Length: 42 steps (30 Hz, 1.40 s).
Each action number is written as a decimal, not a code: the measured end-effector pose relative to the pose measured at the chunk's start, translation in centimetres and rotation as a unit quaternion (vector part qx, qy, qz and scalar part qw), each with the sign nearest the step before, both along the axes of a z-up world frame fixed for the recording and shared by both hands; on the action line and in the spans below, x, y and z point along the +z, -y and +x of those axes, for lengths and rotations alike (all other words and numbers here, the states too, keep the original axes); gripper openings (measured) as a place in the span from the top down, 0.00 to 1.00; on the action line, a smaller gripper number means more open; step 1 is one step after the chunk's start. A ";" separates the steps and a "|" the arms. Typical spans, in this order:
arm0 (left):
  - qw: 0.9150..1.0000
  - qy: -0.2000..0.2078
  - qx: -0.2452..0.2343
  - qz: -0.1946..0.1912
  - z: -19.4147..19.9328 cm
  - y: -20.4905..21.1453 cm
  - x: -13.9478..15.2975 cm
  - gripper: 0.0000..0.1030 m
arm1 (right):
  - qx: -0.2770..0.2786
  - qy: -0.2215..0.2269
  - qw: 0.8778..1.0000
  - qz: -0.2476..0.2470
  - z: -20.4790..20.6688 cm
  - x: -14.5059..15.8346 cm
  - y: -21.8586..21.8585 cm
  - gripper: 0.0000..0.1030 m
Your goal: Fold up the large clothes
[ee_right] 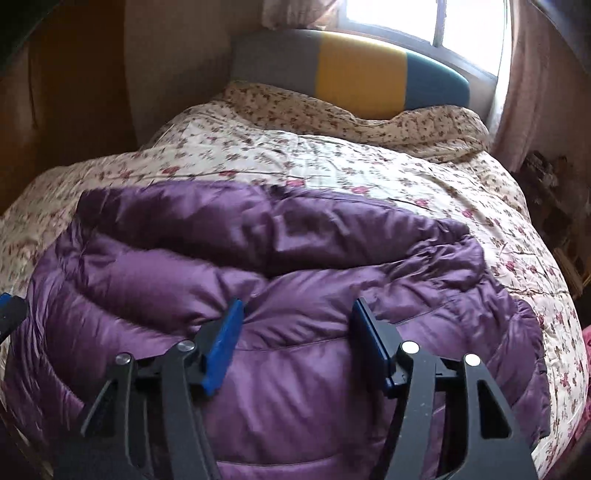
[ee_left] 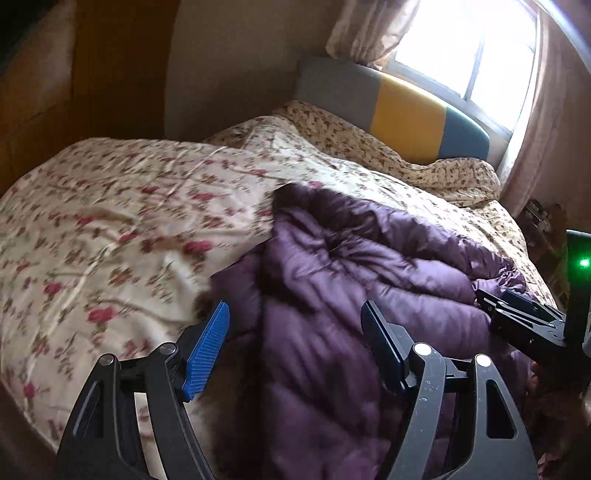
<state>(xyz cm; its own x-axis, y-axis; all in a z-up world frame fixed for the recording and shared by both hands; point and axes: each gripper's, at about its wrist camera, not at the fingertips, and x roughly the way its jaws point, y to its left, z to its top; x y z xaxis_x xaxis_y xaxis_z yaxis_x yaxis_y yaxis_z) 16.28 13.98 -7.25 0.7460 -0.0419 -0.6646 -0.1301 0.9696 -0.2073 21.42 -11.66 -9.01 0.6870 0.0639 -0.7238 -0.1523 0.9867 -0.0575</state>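
Observation:
A purple quilted down jacket (ee_left: 332,295) lies bunched on the floral bedspread (ee_left: 110,221); it fills the lower half of the right wrist view (ee_right: 277,295). My left gripper (ee_left: 295,343) is open over the jacket's left edge, holding nothing. My right gripper (ee_right: 295,339) is open just above the middle of the jacket, holding nothing. The right gripper also shows at the right edge of the left wrist view (ee_left: 524,317). A bit of the left gripper shows at the left edge of the right wrist view (ee_right: 9,314).
The bed has a grey, yellow and teal headboard (ee_right: 351,74) under a bright window (ee_right: 461,22) with curtains. A second floral quilt (ee_right: 332,110) lies at the head. Wooden furniture (ee_left: 74,92) stands left; clutter (ee_right: 554,184) sits at the right bedside.

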 end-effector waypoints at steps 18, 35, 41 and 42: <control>1.000 -0.016 0.017 -0.014 -3.2 -1.6 -1.3 0.29 | 0.003 0.030 0.995 -0.092 -0.2 -4.1 -2.7 0.39; 1.000 -0.024 0.014 0.009 -4.2 -1.8 -0.8 0.29 | 0.004 0.013 1.000 -0.009 -0.2 -3.7 -0.4 0.33; 1.000 -0.023 0.004 -0.001 -4.4 -1.7 -0.7 0.29 | 0.005 0.010 1.000 -0.004 -0.2 -3.6 -0.2 0.33; 1.000 -0.022 0.004 -0.005 -4.5 -1.8 -0.7 0.29 | 0.005 0.010 1.000 -0.002 -0.2 -3.6 -0.1 0.33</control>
